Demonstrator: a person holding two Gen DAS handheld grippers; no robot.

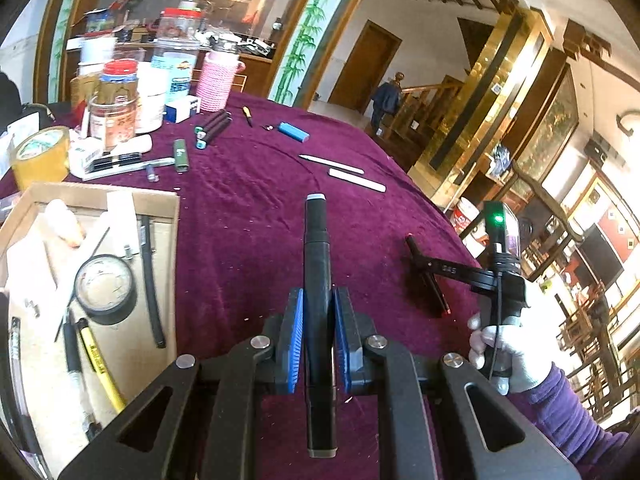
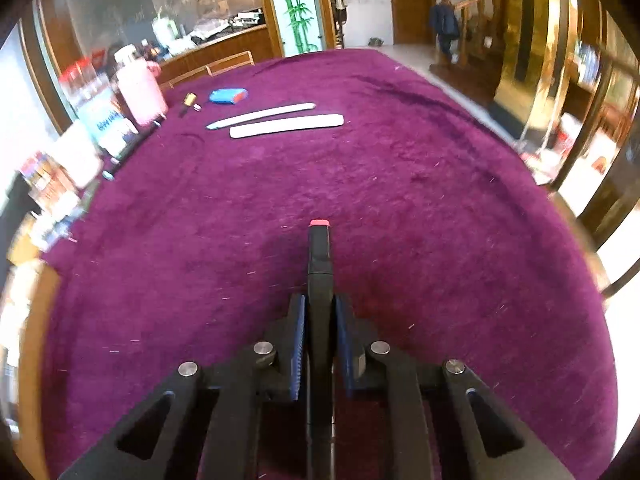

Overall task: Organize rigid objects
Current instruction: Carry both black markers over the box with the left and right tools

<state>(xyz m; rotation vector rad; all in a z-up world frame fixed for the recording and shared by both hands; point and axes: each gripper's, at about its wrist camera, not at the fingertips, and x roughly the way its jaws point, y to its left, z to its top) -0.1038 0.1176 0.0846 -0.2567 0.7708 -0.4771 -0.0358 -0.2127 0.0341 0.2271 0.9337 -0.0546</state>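
Open purple cloth (image 2: 400, 208) ahead; two white strips (image 2: 286, 124) far off; jars (image 1: 116, 108) and cardboard tray (image 1: 24, 224) crowd left.

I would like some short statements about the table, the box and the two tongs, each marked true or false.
1. The left tongs are shut on a black marker with a grey end cap. True.
2. The right tongs are open and hold nothing. False: they are shut on a black marker with a red end cap.
3. The shallow cardboard box holds a roll of black tape. True.
4. The blue lighter lies inside the box. False: it lies on the purple velvet tablecloth.
5. Two long white sticks lie side by side on the cloth. True.
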